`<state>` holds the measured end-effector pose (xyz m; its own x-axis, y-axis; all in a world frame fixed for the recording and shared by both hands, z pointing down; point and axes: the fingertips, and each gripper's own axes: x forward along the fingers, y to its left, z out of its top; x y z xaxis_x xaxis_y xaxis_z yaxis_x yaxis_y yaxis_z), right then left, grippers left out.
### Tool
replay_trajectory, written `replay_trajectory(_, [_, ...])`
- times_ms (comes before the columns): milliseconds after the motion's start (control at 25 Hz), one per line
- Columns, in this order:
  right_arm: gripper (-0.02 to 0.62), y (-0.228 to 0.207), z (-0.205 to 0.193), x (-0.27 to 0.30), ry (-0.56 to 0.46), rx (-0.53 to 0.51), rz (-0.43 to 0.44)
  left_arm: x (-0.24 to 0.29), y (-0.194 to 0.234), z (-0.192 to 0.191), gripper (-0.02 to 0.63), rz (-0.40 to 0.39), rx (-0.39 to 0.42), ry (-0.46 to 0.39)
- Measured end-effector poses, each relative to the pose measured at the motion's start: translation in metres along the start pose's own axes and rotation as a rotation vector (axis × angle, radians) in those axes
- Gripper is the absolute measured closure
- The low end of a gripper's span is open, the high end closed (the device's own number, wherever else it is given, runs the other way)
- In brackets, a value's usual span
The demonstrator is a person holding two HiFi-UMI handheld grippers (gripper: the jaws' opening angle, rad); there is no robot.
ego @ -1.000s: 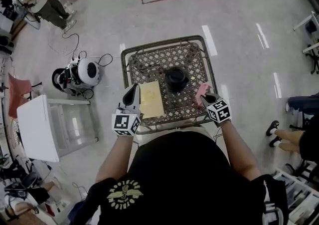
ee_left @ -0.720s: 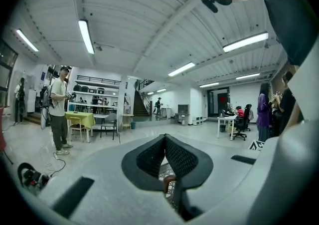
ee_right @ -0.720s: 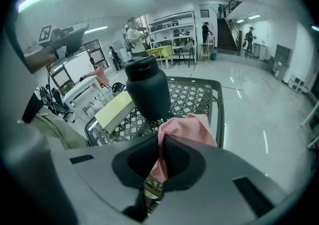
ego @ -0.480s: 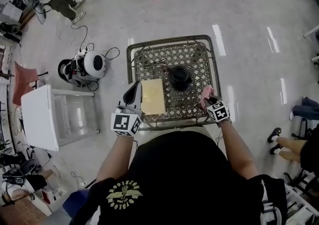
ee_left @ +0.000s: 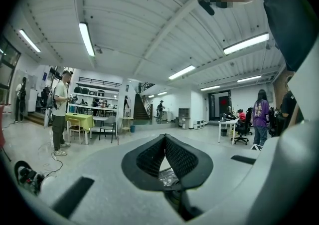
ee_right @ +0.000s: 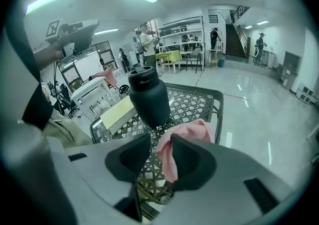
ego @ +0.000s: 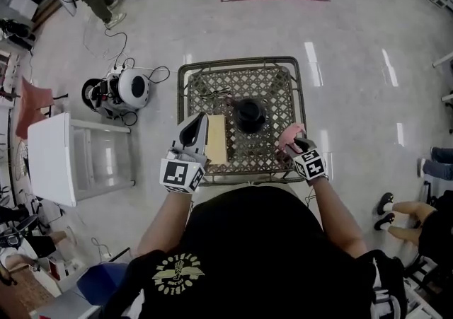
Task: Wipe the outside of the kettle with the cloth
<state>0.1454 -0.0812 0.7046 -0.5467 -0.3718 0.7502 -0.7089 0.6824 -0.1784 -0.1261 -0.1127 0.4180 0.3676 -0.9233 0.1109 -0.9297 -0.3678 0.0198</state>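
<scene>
Metal lattice table (ego: 182,91) fills the middle of the head view. On it, a flat yellow pad (ego: 216,139) lies at eight o'clock from the black kettle (ego: 250,114), which stands upright near the table's centre (cap on top). The left gripper (ego: 199,121) is over the pad's nine o'clock edge, jaw tips pressed together on nothing. The right gripper (ego: 296,145) sits at the table's four o'clock. Its jaws have just been opening, and the pink cloth (ego: 288,136) hangs between them against one pad, apart from the kettle.
</scene>
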Motion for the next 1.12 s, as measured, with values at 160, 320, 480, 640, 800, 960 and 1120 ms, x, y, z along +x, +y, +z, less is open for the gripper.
replay_trajectory(160, [0.469, 0.000, 0.012, -0.010, -0.022, -0.015, 0.023, -0.001, 0.001, 0.013, 0.597, 0.021, -0.001, -0.031])
replay_trajectory(320, [0.457, 0.005, 0.003, -0.004, 0.014, -0.022, 0.027, -0.005, 0.006, 0.012, 0.597, 0.025, 0.000, -0.027])
replay_trajectory(480, [0.417, 0.008, -0.003, -0.003, 0.033, -0.002, 0.015, -0.013, 0.009, 0.009, 0.597, 0.017, -0.008, -0.028])
replay_trajectory(640, [0.370, 0.023, -0.009, 0.000, 0.103, -0.054, -0.023, -0.030, 0.018, 0.007, 0.597, -0.011, -0.016, -0.024])
replay_trajectory(800, [0.370, 0.027, -0.016, 0.003, 0.222, -0.204, -0.137, -0.049, 0.030, -0.007, 0.597, -0.043, -0.041, 0.007])
replay_trajectory(960, [0.370, 0.027, -0.008, -0.002, 0.188, -0.180, -0.222, -0.068, 0.040, -0.014, 0.597, -0.067, -0.055, 0.015])
replay_trajectory(1120, [0.445, 0.052, 0.033, -0.031, -0.048, -0.051, -0.256, -0.084, 0.046, -0.010, 0.597, -0.092, -0.070, -0.011])
